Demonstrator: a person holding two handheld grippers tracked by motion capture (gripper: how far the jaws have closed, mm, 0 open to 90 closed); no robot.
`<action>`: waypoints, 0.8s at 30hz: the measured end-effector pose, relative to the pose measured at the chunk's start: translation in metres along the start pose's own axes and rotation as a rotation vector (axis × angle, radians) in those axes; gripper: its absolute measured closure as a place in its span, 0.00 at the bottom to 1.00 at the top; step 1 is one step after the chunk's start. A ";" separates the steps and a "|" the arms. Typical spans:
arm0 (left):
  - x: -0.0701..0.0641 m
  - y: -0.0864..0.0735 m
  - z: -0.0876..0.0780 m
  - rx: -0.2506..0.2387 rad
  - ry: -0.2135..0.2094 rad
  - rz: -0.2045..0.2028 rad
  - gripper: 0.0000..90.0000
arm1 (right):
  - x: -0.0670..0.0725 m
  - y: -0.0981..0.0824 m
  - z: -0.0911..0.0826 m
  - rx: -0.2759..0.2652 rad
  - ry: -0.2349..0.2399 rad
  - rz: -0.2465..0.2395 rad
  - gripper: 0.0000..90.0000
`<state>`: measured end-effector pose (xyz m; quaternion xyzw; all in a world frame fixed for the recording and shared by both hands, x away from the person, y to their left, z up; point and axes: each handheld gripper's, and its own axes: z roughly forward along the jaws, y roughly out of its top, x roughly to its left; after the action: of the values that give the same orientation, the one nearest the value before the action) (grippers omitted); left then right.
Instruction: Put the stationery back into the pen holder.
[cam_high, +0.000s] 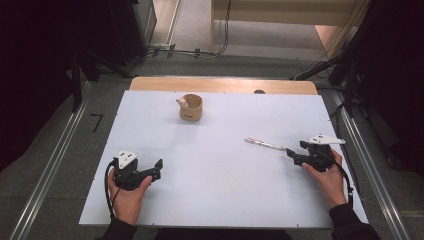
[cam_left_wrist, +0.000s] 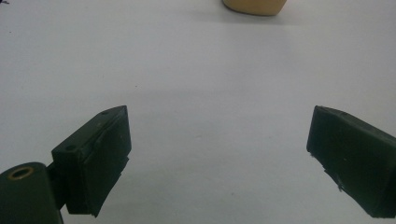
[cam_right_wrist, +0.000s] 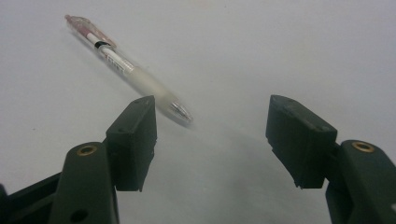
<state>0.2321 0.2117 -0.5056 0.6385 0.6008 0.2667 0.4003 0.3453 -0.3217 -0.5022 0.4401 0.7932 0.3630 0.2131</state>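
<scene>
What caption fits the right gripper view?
Open right tool nears a pen lying on the white table.

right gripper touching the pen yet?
Apart. The right gripper view shows the pen lying on the table, its tip just ahead of the open right gripper, gap visible.

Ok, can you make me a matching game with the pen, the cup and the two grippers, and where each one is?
Things:
1. pen
2. wooden cup
3. left gripper
4. right gripper

Places:
A. far side of the white table, left of the middle
B. lying flat, just ahead of the right gripper's open jaws
C. near left, held open
D. near right, held open

Pairs: 1-B, 2-A, 3-C, 4-D
</scene>
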 end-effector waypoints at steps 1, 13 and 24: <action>0.000 0.000 0.000 0.000 0.000 0.000 0.08 | 0.001 0.001 0.001 0.001 0.004 -0.005 0.36; 0.001 0.000 0.000 0.003 -0.001 -0.002 0.08 | 0.006 0.005 0.015 0.029 0.026 -0.026 0.36; 0.001 0.000 0.002 0.006 -0.004 -0.004 0.08 | 0.012 0.009 0.024 0.041 0.032 -0.055 0.41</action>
<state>0.2340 0.2123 -0.5072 0.6391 0.6021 0.2626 0.4001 0.3599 -0.2994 -0.5106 0.4166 0.8156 0.3476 0.2010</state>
